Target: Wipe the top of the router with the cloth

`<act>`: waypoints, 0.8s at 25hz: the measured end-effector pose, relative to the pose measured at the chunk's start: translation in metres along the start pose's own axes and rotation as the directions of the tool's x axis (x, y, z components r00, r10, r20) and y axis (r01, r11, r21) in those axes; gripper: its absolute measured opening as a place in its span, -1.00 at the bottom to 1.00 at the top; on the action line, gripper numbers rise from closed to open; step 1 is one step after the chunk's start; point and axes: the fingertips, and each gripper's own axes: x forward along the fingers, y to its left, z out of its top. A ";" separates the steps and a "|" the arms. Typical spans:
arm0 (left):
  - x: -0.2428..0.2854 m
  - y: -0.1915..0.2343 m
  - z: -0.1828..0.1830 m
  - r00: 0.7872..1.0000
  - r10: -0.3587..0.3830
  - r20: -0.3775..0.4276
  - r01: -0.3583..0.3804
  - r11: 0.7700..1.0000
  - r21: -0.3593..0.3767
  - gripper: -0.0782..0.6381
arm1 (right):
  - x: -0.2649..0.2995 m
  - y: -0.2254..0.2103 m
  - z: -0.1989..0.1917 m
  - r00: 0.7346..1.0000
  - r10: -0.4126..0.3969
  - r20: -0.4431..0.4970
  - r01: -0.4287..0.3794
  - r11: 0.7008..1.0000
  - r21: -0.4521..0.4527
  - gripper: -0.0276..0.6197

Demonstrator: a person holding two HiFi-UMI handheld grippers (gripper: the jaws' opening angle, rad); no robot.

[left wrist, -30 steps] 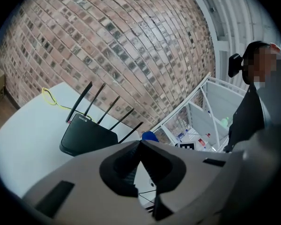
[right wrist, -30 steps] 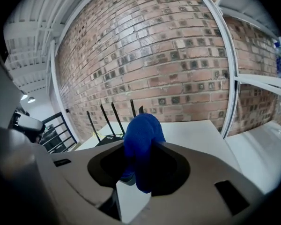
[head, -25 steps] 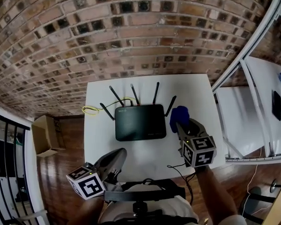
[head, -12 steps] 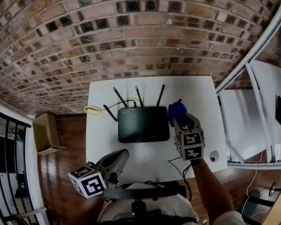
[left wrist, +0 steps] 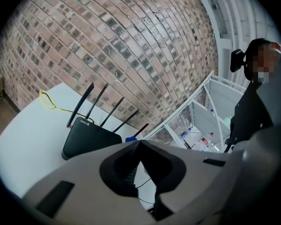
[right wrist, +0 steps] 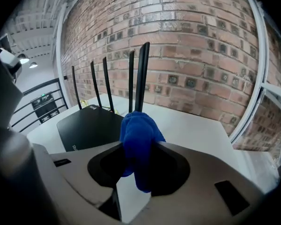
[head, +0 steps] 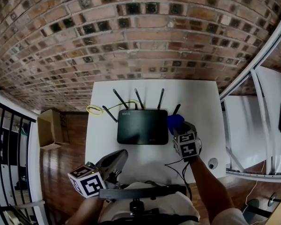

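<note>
The black router (head: 142, 126) lies flat in the middle of the white table (head: 196, 97), its antennas pointing at the brick wall. My right gripper (head: 179, 127) hangs just off the router's right edge, shut on a bunched blue cloth (head: 174, 122). In the right gripper view the cloth (right wrist: 138, 125) bulges up between the jaws of that gripper (right wrist: 138, 142), with the router (right wrist: 84, 128) to its left. My left gripper (head: 114, 160) rests near the table's front edge, jaws shut and holding nothing. From the left gripper view (left wrist: 140, 140) the router (left wrist: 89, 139) lies ahead on the left.
A yellow cable (head: 94, 109) loops behind the router's left side. A thin black cord (head: 178, 165) trails over the front edge. A cardboard box (head: 49, 128) stands on the wooden floor to the left. A white metal frame (head: 243, 125) borders the table's right.
My right gripper has come down with the blue cloth, closer to the router's right edge. The left gripper has stayed where it was.
</note>
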 end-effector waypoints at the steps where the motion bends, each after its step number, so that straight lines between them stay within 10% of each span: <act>1: 0.001 -0.002 0.000 1.000 -0.011 0.014 0.011 1.000 0.000 -0.71 | 0.003 0.000 -0.003 1.000 0.005 -0.016 -0.005 1.000 0.000 -0.49; 12: -0.003 -0.006 -0.007 1.000 0.022 0.012 -0.022 1.000 0.007 -0.71 | 0.021 0.005 -0.031 0.991 0.026 -0.134 -0.027 1.000 -0.006 -0.49; 20: -0.012 -0.008 -0.005 0.999 -0.012 0.032 0.011 1.000 0.009 -0.71 | -0.036 0.010 0.004 0.998 0.056 0.026 -0.057 0.996 0.067 -0.49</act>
